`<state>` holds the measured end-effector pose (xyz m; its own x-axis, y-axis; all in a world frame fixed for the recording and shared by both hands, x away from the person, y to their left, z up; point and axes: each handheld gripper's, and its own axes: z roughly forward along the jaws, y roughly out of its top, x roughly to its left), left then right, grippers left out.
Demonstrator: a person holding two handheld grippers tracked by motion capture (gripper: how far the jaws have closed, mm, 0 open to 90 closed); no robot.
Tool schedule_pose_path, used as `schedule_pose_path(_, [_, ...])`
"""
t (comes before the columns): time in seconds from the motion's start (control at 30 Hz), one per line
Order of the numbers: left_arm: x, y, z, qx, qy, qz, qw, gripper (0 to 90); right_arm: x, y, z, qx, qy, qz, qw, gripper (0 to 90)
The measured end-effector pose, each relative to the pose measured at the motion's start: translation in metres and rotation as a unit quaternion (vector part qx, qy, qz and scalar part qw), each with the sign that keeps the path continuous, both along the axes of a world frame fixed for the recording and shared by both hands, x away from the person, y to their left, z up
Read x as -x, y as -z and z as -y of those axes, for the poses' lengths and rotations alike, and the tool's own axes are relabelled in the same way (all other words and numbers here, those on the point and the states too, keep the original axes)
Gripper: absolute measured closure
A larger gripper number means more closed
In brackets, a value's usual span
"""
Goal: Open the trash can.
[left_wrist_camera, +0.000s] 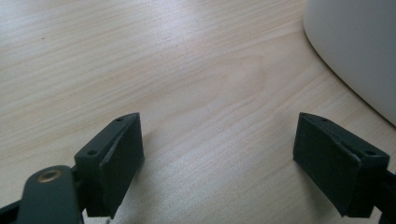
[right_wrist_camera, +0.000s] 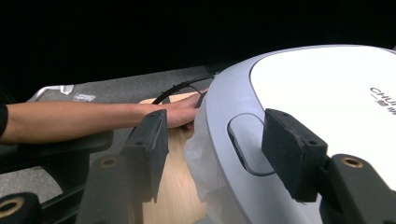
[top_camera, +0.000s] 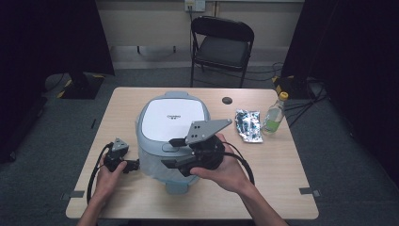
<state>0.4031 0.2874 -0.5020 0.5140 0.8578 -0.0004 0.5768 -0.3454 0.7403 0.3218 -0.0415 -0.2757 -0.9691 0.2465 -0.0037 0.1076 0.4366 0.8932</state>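
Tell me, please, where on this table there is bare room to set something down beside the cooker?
The table is bare left of the cooker, from the far edge down to the left gripper. The near strip along the front edge is bare too, on both sides of the forearms. It is crowded on the right, where the foil pack and bottle lie, and at the cooker's front, where the right gripper sits.

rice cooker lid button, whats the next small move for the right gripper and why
Probably ease the right gripper forward and down onto the lid button of the rice cooker. Its jaws stand open with nothing between them, the button lies just ahead, and the lid is closed.
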Motion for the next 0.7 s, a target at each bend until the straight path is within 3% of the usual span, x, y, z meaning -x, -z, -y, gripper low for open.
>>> schedule_pose_path(0.13, [0.0,0.0,0.0,0.0,0.0,0.0,1.0,15.8,0.001,0.0015,0.0005,-0.006,0.005,-0.002,1.0,40.8])
schedule_pose_path(0.53, [-0.0001,0.0,-0.0001,0.0,0.0,-0.001,1.0,15.7,0.0045,0.0011,-0.0002,0.006,0.011,0.005,0.9999,42.8])
schedule_pose_path(0.7, [-0.0002,-0.0001,-0.0002,-0.001,0.0,0.0,1.0,15.6,0.0036,0.0018,0.0012,-0.002,0.007,0.002,1.0,42.7])
